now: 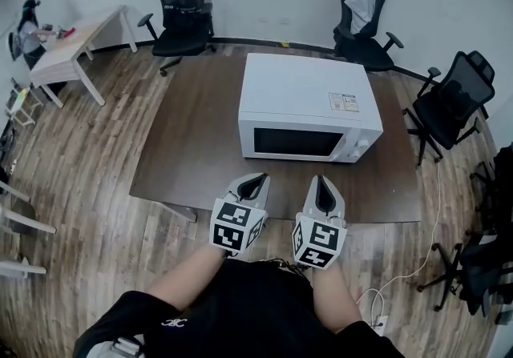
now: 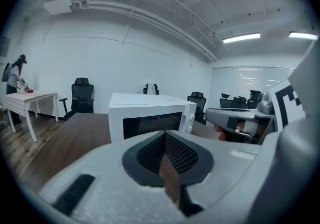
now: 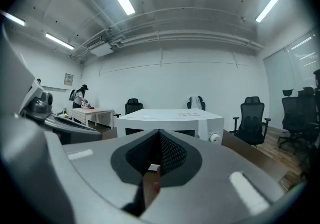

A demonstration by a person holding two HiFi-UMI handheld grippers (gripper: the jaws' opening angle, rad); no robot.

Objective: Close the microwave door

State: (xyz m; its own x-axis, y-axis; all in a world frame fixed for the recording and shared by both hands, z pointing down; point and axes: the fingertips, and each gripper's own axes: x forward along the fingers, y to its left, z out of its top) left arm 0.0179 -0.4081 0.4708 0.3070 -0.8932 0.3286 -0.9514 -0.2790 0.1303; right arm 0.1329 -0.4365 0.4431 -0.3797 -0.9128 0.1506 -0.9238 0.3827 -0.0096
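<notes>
Nearest the person, the left gripper (image 1: 255, 180) and the right gripper (image 1: 321, 181) sit side by side over the near edge of the brown table (image 1: 188, 148). Each has its jaws pressed together with nothing between them, and only the tabletop shows through the thin slit below the pads. Neither touches the microwave (image 1: 309, 96), which stands just beyond them in the middle of the table, facing the person.

Its door (image 1: 292, 142), with the dark window, appears to lie flush with the front. From this steep angle the latch itself cannot be checked, so it may only be resting shut. The knob (image 1: 362, 145) and control strip sit at the right, so the hinge is probably on the left and the free edge runs next to the controls.

The door should be light, stiff and smooth-swinging, while the white casing is a heavy, rigid box with a slick painted skin. No grasp is needed. Closed jaw tips pushing flat on the door frame near that free edge, not on the window, would do best. A hard shove could slide the whole oven on the tabletop.

Farther off are black office chairs (image 1: 183, 8) along the wall and a person (image 1: 28, 32) at a pale desk (image 1: 76, 48).
</notes>
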